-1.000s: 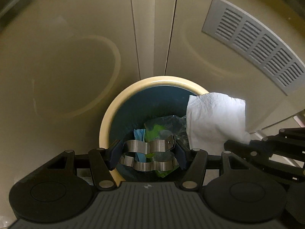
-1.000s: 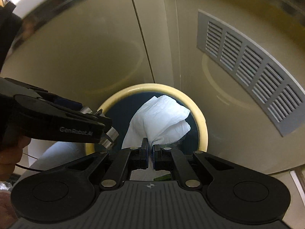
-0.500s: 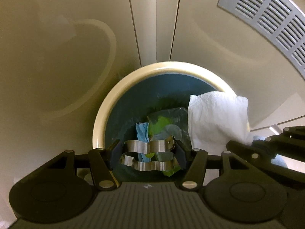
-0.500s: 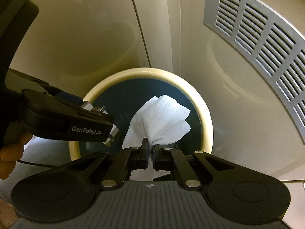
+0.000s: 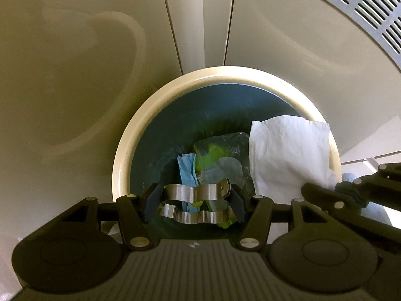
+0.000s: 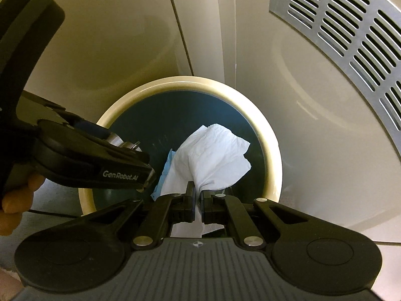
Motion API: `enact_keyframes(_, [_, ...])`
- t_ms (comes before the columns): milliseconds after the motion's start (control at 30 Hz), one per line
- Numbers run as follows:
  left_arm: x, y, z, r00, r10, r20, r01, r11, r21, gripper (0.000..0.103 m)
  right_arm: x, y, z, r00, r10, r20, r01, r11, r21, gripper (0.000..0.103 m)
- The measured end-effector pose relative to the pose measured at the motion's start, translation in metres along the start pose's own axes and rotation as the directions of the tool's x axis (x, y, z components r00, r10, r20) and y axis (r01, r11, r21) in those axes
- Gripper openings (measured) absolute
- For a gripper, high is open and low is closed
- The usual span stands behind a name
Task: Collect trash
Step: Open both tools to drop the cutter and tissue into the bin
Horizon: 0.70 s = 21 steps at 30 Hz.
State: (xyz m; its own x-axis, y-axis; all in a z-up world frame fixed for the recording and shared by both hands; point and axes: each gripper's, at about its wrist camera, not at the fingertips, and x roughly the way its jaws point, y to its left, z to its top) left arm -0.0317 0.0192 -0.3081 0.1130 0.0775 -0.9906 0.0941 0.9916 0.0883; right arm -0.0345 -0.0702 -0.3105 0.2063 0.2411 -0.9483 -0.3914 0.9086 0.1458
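Note:
A round bin with a cream rim (image 5: pixel 120 170) (image 6: pixel 270 150) and a dark teal inside lies straight below both grippers. In it are a blue wrapper (image 5: pixel 186 170) and a clear and green plastic bag (image 5: pixel 218 155). My left gripper (image 5: pixel 195 198) is shut on a wavy silver metal clip (image 5: pixel 185 192) over the bin's mouth. My right gripper (image 6: pixel 198 195) is shut on a white paper napkin (image 6: pixel 213 155) (image 5: pixel 288 155), which hangs over the bin's right side. In the right wrist view the left gripper (image 6: pixel 135 155) shows at the left, above the rim.
Beige cabinet panels with vertical seams rise behind the bin. A grey slotted vent grille (image 5: pixel 363 7) (image 6: pixel 351 37) sits at the upper right. A person's hand (image 6: pixel 15 198) holds the left gripper at the frame's left edge.
Both grippers have come down toward the bin, which now looks larger in both views. The napkin and the metal clip stay gripped as before.

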Motion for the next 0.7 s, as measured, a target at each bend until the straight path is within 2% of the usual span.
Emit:
enact_keyframes(400, [0.004, 0.001, 0.002, 1.000, 0.008, -0.021, -0.008, 1.000, 0.004, 0.065, 0.010, 0.001, 0.004, 1.000, -0.003, -0.018, 0.003, 1.000, 0.002, 0.005])
enact_keyframes(467, [0.003, 0.003, 0.003, 1.000, -0.003, -0.025, 0.003, 1.000, 0.001, 0.079, 0.012, 0.001, 0.005, 1.000, -0.009, -0.022, 0.009, 1.000, 0.006, 0.006])
enact_keyframes(500, [0.004, 0.004, 0.003, 1.000, -0.003, -0.020, 0.003, 1.000, -0.006, 0.090, 0.012, 0.001, 0.005, 1.000, -0.010, -0.023, 0.011, 1.000, 0.006, 0.007])
enact_keyframes(533, [0.001, 0.005, 0.003, 1.000, 0.005, -0.005, -0.005, 1.000, -0.013, 0.094, 0.012, 0.001, 0.005, 1.000, -0.013, -0.027, 0.013, 1.000, 0.006, 0.011])
enact_keyframes(600, [-0.004, 0.006, 0.004, 1.000, 0.002, 0.005, -0.002, 1.000, -0.007, 0.095, 0.013, 0.001, 0.006, 0.999, -0.026, -0.034, 0.027, 1.000, 0.011, 0.028])
enact_keyframes(667, [-0.005, 0.007, 0.003, 1.000, 0.013, -0.001, -0.013, 1.000, -0.009, 0.095, 0.011, 0.001, 0.007, 0.998, -0.060, -0.036, 0.060, 0.998, 0.020, 0.057])
enact_keyframes(700, [-0.005, 0.008, 0.003, 1.000, 0.011, -0.007, -0.011, 1.000, -0.012, 0.095, 0.010, 0.000, 0.006, 0.997, -0.064, -0.035, 0.065, 0.998, 0.021, 0.061])
